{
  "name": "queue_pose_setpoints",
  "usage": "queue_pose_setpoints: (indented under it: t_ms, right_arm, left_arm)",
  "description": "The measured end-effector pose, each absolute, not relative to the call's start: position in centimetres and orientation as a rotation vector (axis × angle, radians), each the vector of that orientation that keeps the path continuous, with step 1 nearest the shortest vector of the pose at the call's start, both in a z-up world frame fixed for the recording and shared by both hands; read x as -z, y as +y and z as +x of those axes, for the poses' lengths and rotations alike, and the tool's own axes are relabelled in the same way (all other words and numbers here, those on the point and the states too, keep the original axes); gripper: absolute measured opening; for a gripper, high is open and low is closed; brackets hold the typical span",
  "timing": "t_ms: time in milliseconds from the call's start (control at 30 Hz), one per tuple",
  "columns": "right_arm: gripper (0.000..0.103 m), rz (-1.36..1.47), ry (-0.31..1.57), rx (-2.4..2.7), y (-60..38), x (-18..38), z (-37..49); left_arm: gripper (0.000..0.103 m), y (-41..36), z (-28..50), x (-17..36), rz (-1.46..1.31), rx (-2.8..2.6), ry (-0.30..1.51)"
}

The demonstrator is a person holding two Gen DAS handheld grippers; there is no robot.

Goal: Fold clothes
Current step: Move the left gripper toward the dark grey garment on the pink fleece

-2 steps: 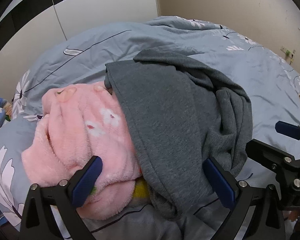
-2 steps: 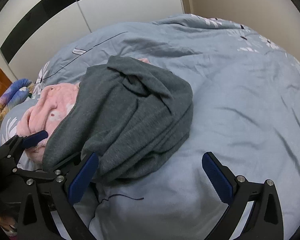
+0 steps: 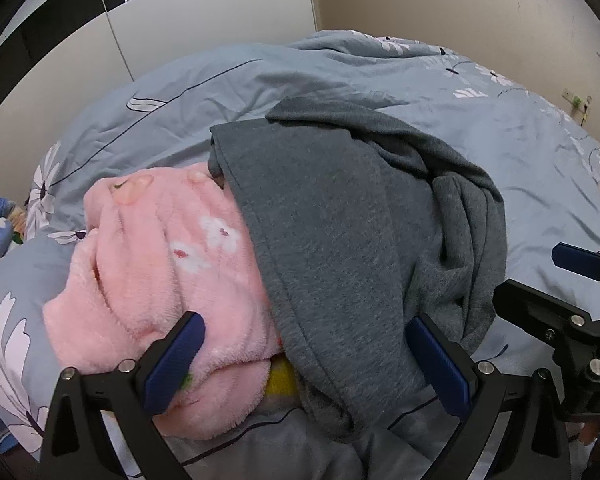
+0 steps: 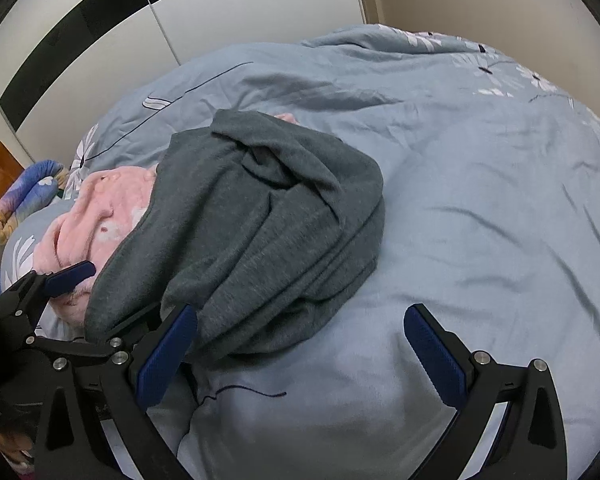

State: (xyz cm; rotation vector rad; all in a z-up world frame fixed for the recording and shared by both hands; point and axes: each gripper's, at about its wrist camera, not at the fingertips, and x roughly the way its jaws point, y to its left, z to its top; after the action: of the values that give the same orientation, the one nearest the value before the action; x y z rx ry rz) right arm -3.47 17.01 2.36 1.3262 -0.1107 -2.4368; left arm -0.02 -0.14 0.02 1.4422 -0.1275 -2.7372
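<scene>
At the bottom of both wrist views we hold the left tool point(image 3: 306, 364) and the right tool point(image 4: 300, 350) spread wide, pinching nothing. Just beyond them, a crumpled grey garment point(image 3: 340, 248) lies heaped over a pink fleece garment point(image 3: 160, 260) at frame centre, on the blue floral bed point(image 4: 480, 208). We judge folding not yet begun: we should pinch 1 hem layer of the grey only, then lift it clear.
</scene>
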Motion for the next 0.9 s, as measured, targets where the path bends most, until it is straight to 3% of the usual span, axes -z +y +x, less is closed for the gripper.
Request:
queue_pose_setpoints:
  t_ms: [900]
  right_arm:
    - [0.103,1.369,-0.109,2.414,16.9,-1.8,-2.3]
  left_arm:
    - [0.103,1.4,-0.7,0.3,1.451,2.696,-0.183]
